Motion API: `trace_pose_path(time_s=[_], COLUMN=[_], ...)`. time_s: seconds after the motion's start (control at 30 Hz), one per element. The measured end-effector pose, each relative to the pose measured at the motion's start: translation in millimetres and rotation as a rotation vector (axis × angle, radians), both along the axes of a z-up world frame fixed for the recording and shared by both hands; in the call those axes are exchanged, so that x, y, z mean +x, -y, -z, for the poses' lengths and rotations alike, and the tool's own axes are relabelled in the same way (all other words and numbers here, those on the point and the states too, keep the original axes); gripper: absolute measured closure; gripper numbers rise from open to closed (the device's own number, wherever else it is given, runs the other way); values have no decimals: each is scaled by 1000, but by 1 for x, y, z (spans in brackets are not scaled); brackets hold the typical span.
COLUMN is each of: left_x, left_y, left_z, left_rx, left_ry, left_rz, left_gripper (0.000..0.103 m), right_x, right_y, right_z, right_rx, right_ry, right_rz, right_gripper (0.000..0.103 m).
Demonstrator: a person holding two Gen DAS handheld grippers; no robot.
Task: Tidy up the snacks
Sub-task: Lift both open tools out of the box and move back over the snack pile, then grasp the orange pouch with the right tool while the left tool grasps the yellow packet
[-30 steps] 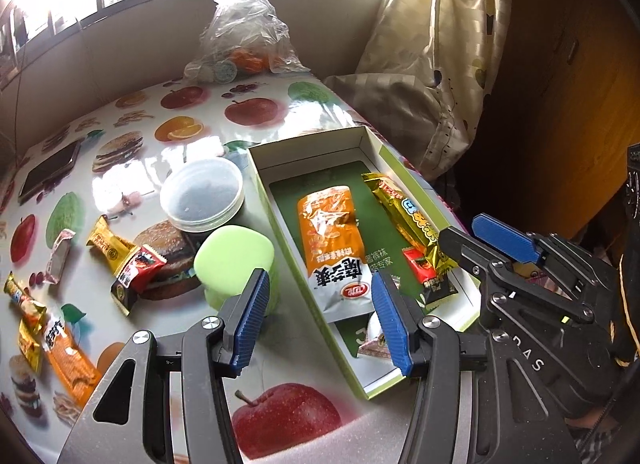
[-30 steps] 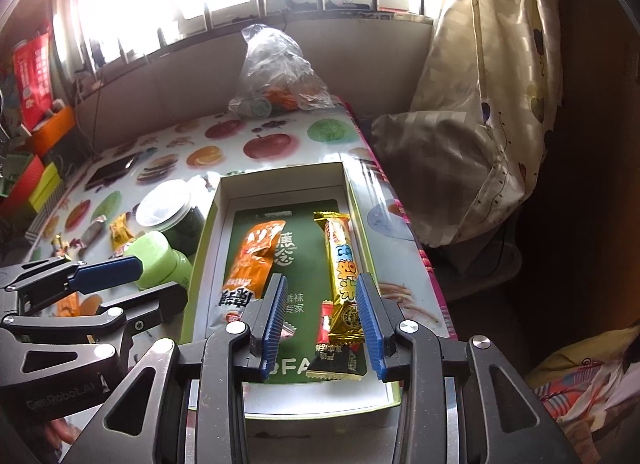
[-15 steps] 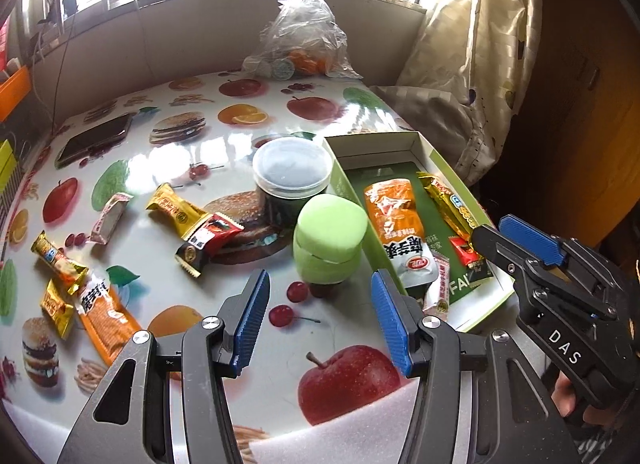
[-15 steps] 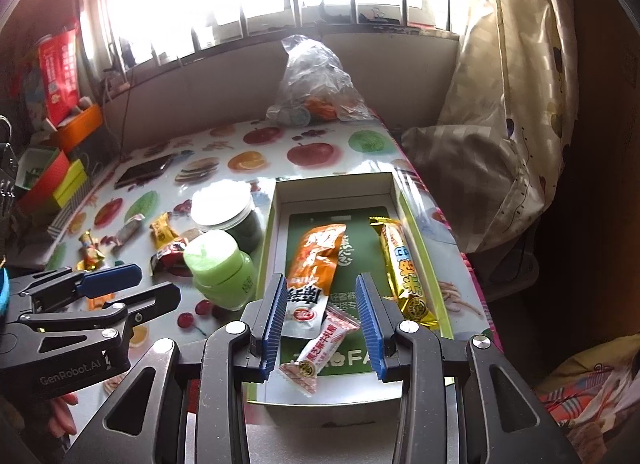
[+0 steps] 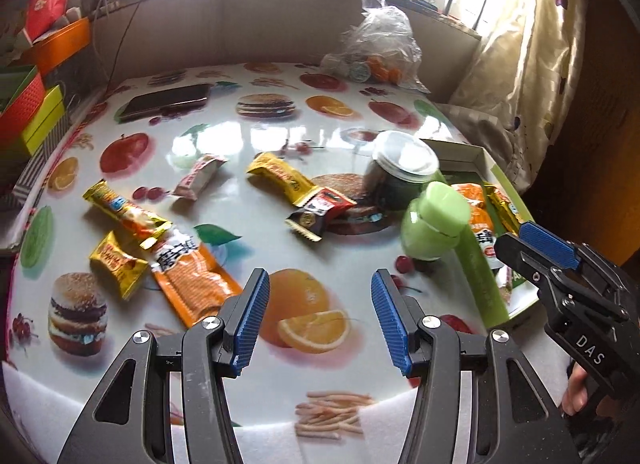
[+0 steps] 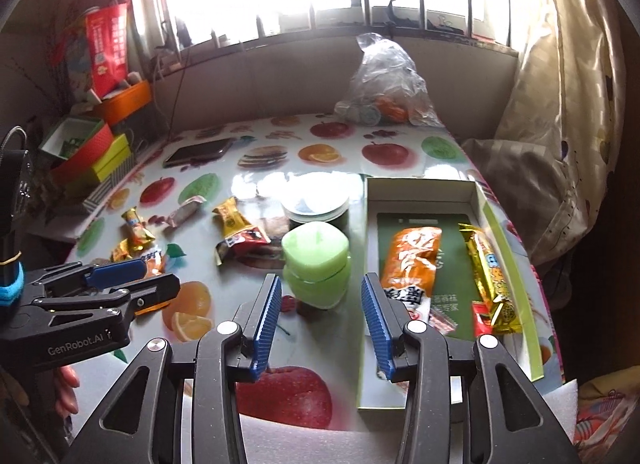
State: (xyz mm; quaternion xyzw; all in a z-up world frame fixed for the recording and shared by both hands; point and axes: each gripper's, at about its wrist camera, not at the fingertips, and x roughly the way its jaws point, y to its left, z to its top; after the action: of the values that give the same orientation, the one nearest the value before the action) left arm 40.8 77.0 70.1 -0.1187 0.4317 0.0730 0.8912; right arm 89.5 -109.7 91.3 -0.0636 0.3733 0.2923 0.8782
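Loose snacks lie scattered over the left half of the bench (image 5: pixel 248 131): an orange packet (image 5: pixel 196 284) nearest the front edge, small yellow packet (image 5: pixel 114 264) beside it, a long yellow-and-orange bar (image 5: pixel 120 211) just behind, a pink-white wrapper (image 5: pixel 198 177) toward the middle, a yellow packet (image 5: pixel 280 177) touching a red-black packet (image 5: pixel 320 211).

Open box (image 6: pixel 420 187) sits at the right edge. Inside: orange pack (image 6: pixel 412 256), gold bar (image 6: pixel 490 264) along its right wall, small pieces at the near end.

Left hand-held gripper (image 5: pixel 316 316): jaws apart, nothing between them, hovering over the front edge, orange packet just left of the left finger. Right hand-held gripper (image 6: pixel 318 320): jaws opening, empty, set between the green jar (image 6: pixel 316 264) and the box's left wall.

Step in hand, as I judge it: left goes for the next loose snack, likely the orange packet. Best taken across its narrow width, low to the bench, since flat film slips.

In the way: green jar and clear-lidded tub (image 6: pixel 316 203) stand between loose snacks and box, so carry over or round them. Phone (image 5: pixel 168 101) and plastic bag (image 5: pixel 380 47) at the far edge, well clear.
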Motion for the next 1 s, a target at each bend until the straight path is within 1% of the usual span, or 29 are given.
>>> trace_pose_path(time_s=[0.07,0.2,0.37,0.57,0.67,0.73,0.83,0.9,1.0], left_x=[-6,-16,-24,-35,-42,-48,-53,-55,-57], left_y=[-12,-31,-47,-72,-89,-100,-114,-123,-134], left_z=[1,4,8,14,18,20,23,28,33], left_rx=[11,-2,-6,-36,-38,-42,-51,-64,-78], left_ry=[1,-3,-9,-6,-13,-12,-16,-23,-35], left_rz=[-25,-72,-103,-147,-192,-220,-250,-266,-291], left_gripper=[49,49,49,49,49,49,49,49,49], right_x=[-3,-7,-11,-16,-17,-19,-22,-26,-29], right_y=[-13,-39,-64,-98,-118,-131,-151,-165,-181], right_z=[2,6,13,30,38,44,50,54,61], right_rx=[-3,-11,-20,-55,-58,-52,-38,-46,-81], right_ry=[-5,-10,-26,-57,-81,-99,-123,-119,-103], right_rz=[-31,-92,-149,-222,-259,-280,-331,-374,-391], right_gripper=[62,62,61,61,61,59,54,51,49])
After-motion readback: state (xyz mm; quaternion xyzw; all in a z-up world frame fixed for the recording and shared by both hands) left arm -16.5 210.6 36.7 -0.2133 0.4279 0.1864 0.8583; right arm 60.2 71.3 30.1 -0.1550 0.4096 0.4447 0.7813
